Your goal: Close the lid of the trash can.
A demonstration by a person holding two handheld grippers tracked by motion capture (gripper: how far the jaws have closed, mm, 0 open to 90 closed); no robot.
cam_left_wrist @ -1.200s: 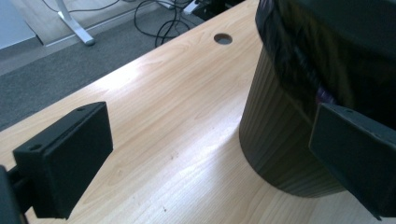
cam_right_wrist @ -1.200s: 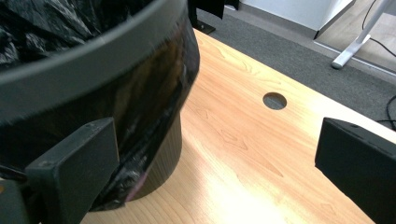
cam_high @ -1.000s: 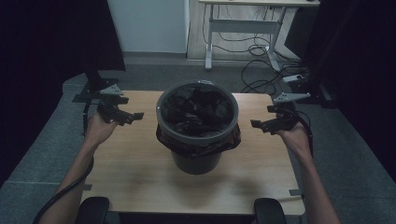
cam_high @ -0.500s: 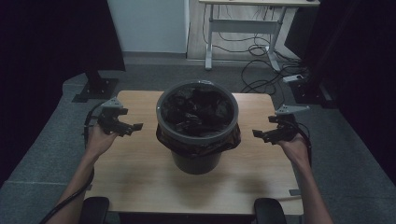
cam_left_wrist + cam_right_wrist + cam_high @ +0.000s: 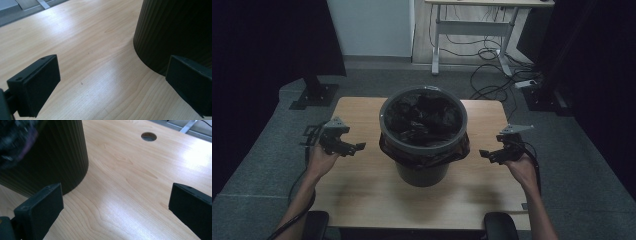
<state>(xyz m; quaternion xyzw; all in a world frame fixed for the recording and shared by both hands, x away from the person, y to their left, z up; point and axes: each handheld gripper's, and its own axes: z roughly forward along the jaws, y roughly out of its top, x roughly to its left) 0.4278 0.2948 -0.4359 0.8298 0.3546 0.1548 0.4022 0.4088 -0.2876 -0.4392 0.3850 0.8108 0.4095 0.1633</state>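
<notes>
The lined bin (image 5: 423,135) is set mid-surface (image 5: 362,195). The left claw (image 5: 354,148) and right claw (image 5: 486,154) are held beside it — one each side, apart from it — both spread, nothing gripped.

Spread fingers (image 5: 35,86) frame bare table (image 5: 82,50) beside ribbed bin (image 5: 175,32).
</notes>
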